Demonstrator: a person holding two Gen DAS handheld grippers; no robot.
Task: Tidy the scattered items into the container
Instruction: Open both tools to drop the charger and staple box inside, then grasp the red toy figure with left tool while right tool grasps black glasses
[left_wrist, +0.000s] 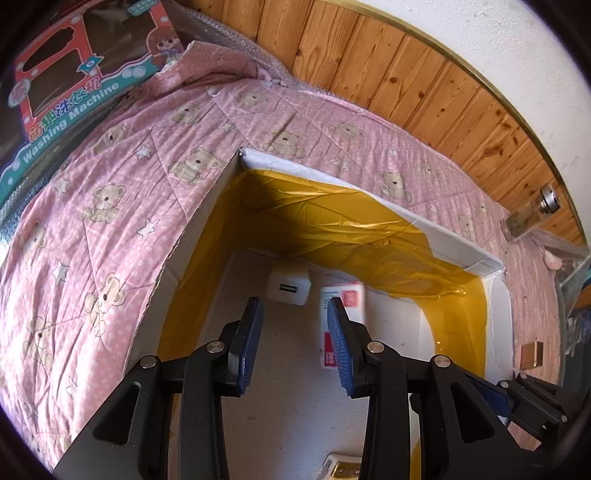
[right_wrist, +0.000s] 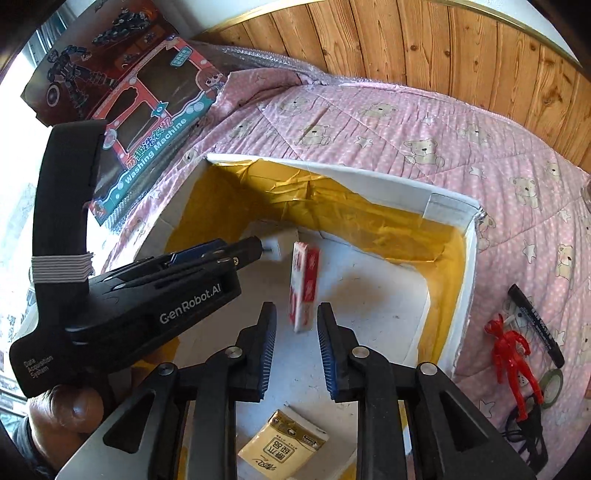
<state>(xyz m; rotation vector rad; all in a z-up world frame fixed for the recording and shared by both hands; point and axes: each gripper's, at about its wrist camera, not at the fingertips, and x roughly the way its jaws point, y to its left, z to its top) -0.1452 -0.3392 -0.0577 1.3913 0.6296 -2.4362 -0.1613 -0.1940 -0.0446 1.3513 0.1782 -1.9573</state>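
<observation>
Right fingers: my right gripper (right_wrist: 296, 345) stands a little apart with nothing pressed between its pads; the red-and-white carton (right_wrist: 304, 286) is just ahead of the tips, tilted and blurred, so I judge it free of my hold and inside the box.
Left fingers: my left gripper (left_wrist: 295, 341) is parted and empty, aimed down into the same box, with the white USB charger (left_wrist: 289, 286) just beyond its tips.
Container: the white cardboard box (right_wrist: 448, 206), lined with yellow tape, sits on the pink quilt (right_wrist: 369, 122) of the bed.
Already in: the carton, the charger and a yellow tissue pack (right_wrist: 282, 446) on the box floor.
Still out: a red figurine (right_wrist: 511, 363), a black marker (right_wrist: 535, 325) and a roll of tape (right_wrist: 552, 382) on the quilt to the right of the box.
Figurine handling: I expect it light, hard plastic, thin limbs that could snap; I would pinch across the torso.
Marker handling: light, stiff, smooth and prone to roll; grip mid-barrel, across its length.
Tape handling: light and rigid, lying flat; I would take it across the ring.
</observation>
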